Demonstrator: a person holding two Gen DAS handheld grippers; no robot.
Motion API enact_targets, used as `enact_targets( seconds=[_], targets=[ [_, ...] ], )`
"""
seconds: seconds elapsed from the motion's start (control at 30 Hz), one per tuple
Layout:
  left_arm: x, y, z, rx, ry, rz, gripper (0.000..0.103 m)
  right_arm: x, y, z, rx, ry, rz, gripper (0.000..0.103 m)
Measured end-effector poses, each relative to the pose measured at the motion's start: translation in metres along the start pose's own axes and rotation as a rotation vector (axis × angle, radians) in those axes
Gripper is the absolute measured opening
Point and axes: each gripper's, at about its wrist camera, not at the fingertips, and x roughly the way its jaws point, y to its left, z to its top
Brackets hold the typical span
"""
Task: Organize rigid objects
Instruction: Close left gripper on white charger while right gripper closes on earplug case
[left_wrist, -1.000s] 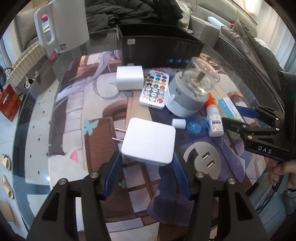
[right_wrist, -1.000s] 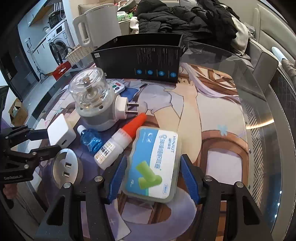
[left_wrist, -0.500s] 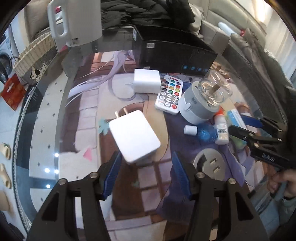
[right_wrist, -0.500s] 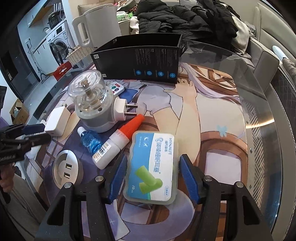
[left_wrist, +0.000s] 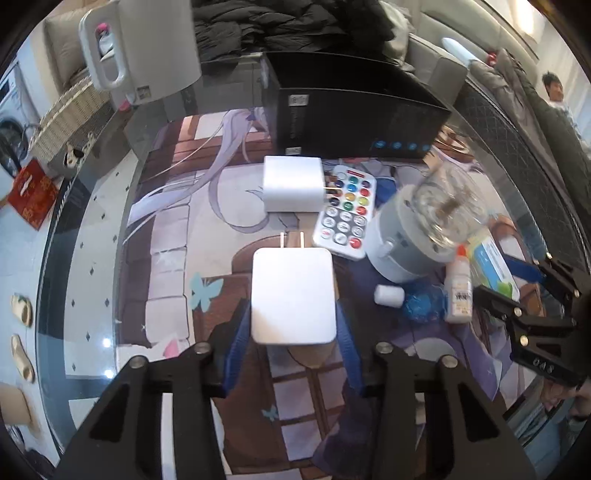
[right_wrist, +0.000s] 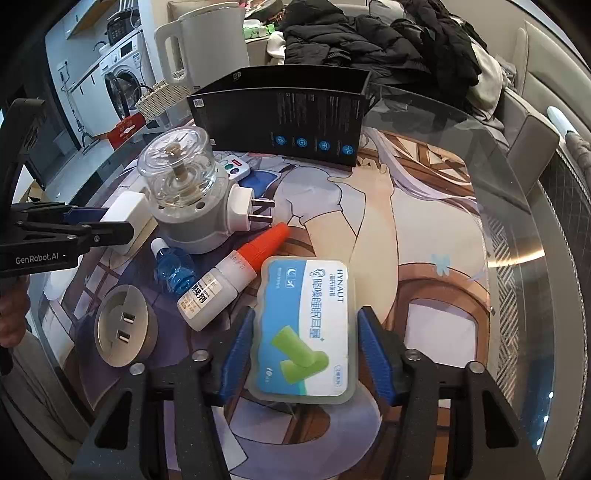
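Progress looks early to me: almost everything is loose on the tabletop (right_wrist: 509, 206), and the black box (right_wrist: 284, 122) at my 12 o'clock, which I judge to be the likely container, shows nothing inside from either wrist view, though I cannot see its floor.

Largest first among the clutter: the grey chopper with the clear dome (right_wrist: 184, 192) sits at 10 o'clock in the right view, its plug pointing toward 3 o'clock. Next, the earplug case (right_wrist: 306, 328) lies between the blue pads of my right hand-held gripper (right_wrist: 306, 350); the jaws stand apart on either side of it, not yet pressing, as far as I can judge. My left hand-held gripper (left_wrist: 291, 347) brackets the white charger (left_wrist: 293, 295), prongs pointing to 12 o'clock; its pads sit at the sides and seem just clear of it.

A second white charger (left_wrist: 291, 182) rests near the box, touching the colourful remote (left_wrist: 345, 212) at its 3 o'clock. Smaller things remain: the round USB puck (right_wrist: 123, 328), the orange-capped bottle (right_wrist: 225, 284) and the little blue bottle (right_wrist: 173, 267), lying just beside one another.

Nothing counts as sorted yet; two grasps are pending.
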Motion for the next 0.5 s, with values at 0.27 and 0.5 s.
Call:
enact_targets(
  seconds=[0.27,0.5],
  targets=[
    [-0.001,-0.005,-0.008,0.016,-0.005,0.016,0.046,-0.003,0.004,-0.003,-0.005,0.002,0.021,0.057],
    [0.009,-0.003,-0.001,-0.003,-0.003,0.021,0.044,0.002,0.002,0.003,0.001,0.0,-0.015,0.057]
  ],
)
